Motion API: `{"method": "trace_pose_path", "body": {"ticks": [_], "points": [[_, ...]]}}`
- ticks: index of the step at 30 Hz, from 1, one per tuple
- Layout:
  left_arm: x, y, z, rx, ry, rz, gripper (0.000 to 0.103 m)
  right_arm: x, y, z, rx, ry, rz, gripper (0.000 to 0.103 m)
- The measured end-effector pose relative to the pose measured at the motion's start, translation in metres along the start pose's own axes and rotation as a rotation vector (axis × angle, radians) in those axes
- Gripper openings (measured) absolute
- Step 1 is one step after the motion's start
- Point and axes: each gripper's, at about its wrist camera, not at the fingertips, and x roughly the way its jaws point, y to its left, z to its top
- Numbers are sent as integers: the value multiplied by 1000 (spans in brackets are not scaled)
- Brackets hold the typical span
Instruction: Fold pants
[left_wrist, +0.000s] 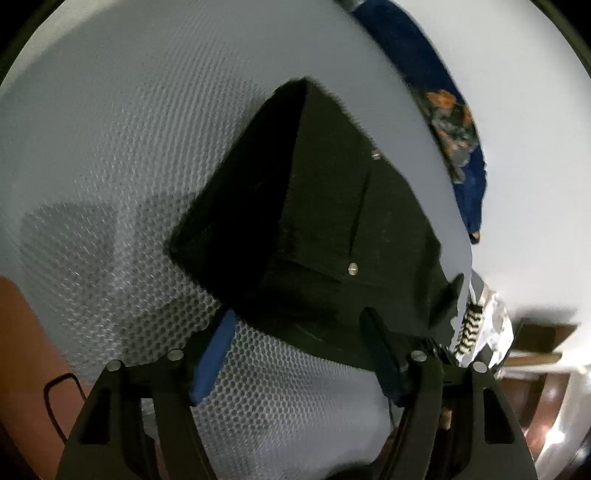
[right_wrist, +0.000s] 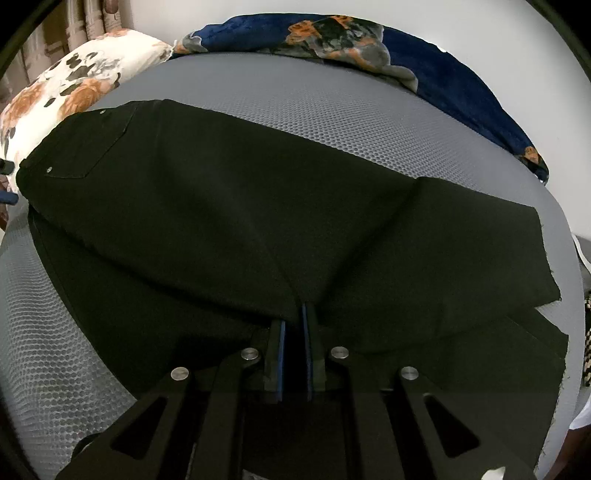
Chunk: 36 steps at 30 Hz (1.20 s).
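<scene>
The left gripper (left_wrist: 295, 354) has its jaws standing wide with nothing between the pads; the near edge of the black pants (left_wrist: 314, 206) lies just past the fingertips, and one blue pad (left_wrist: 214, 358) shows over the grey mesh mattress (left_wrist: 110, 147). The right gripper (right_wrist: 294, 325) has its jaws nearly closed, pinching a fold of the pants (right_wrist: 240, 206) at 6 o'clock in its view.

Only the right wrist view shows the whole garment laid across the mattress (right_wrist: 332, 110), folded lengthwise, with the waist and back pocket at 10 o'clock and the leg hems at 3 to 4 o'clock. It also shows a floral pillow (right_wrist: 74, 85) at 10 o'clock and a blue blanket (right_wrist: 424, 62) from 12 to 2. The left wrist view shows just the waist end, its rivets, and the blanket (left_wrist: 406, 48) at 1 o'clock.

Both grippers point steeply down at the bed.
</scene>
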Motion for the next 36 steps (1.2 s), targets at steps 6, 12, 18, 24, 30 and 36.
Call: {"method": "trace_pose_path", "body": {"ticks": [6, 12, 18, 24, 30, 36], "points": [[14, -3, 7, -14, -30, -12, 26, -6, 2, 1, 4, -10, -20, 6], [0, -29, 18, 185, -82, 29, 20, -41, 17, 6, -33, -58, -67, 6], [2, -20, 36, 275, -75, 91, 20, -58, 50, 6, -81, -4, -17, 5], [12, 0, 34, 302, -15, 127, 20, -35, 66, -14, -80, 95, 20, 6], [17, -3, 25, 373, -20, 199, 24, -25, 57, -11, -41, 135, 65, 6], [9, -14, 16, 445, -60, 284, 42, -20, 49, -9, -4, 126, 90, 7]]}}
